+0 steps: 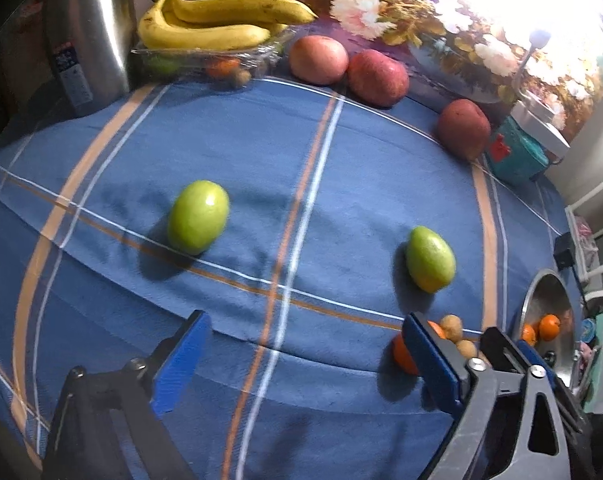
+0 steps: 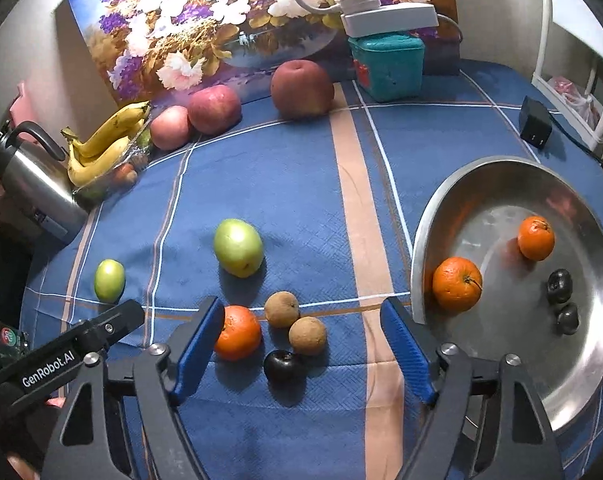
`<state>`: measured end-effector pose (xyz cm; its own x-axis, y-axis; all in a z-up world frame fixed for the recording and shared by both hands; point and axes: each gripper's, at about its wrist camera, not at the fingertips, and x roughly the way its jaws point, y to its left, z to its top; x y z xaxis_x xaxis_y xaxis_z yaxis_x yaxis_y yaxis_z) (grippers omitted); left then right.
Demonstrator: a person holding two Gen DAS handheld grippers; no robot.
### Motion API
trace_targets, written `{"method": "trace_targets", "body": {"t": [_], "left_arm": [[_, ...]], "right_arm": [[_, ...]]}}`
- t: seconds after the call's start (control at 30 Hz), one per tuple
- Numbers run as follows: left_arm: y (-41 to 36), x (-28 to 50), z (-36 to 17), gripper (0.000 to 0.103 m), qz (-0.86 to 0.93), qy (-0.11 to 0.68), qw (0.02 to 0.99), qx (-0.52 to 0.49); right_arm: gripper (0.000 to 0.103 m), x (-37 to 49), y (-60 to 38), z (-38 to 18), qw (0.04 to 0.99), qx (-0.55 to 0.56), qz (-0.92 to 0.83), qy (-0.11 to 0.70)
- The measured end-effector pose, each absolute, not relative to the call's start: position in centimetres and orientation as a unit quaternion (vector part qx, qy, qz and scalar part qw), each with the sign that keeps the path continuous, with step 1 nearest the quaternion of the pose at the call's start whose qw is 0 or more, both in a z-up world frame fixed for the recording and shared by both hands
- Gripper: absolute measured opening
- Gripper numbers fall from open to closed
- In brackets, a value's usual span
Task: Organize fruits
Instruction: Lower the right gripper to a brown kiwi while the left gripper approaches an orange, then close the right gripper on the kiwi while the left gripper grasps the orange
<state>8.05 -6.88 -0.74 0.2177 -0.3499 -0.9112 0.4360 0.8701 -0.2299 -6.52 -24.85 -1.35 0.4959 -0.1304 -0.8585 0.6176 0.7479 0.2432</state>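
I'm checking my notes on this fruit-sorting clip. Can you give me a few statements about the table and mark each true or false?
1. The metal bowl holds two oranges. True.
2. The right gripper is clamped on an orange. False: its jaws are open, nothing pressed between them.
3. Three red apples sit near the flower painting. True.
4. The bananas lie inside the metal bowl. False: they rest on a clear plastic tray beside the kettle.
5. The left gripper holds a green fruit. False: it is open and empty.
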Motion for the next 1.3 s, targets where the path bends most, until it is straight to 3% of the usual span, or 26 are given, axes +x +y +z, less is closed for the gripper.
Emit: {"method": "trace_targets", "body": {"t": [0.17, 0.73, 0.8, 0.97, 1.2, 1.3], "left_arm": [[-8.0, 7.5, -0.9, 0.088, -0.278, 0.581, 0.765, 0.029], [-11.2, 5.9, -2.4, 0.074, -0.319, 0.606, 0.728, 0.037], [-11.5, 5.8, -2.6, 0.066, -0.322, 0.607, 0.726, 0.036], [-12.0, 5.6, -2.9, 0.060, -0.325, 0.610, 0.722, 0.025], [-12.1, 5.7, -3.4, 0.043, -0.338, 0.625, 0.703, -0.010], [-12.1, 5.6, -3.5, 0.042, -0.340, 0.628, 0.699, -0.018]], "right_arm": [[0.064, -6.4, -24.8, -1.9, 0.821, 0.269, -0.220, 0.452], [0.043, -6.3, -24.9, -4.6, 0.797, 0.282, -0.213, 0.489], [0.042, -6.4, -25.0, -4.8, 0.796, 0.285, -0.215, 0.489], [0.039, -6.5, -25.1, -5.1, 0.795, 0.295, -0.208, 0.487], [0.030, -6.4, -24.8, -5.0, 0.798, 0.296, -0.199, 0.486], [0.029, -6.2, -24.8, -5.1, 0.798, 0.298, -0.196, 0.485]]}}
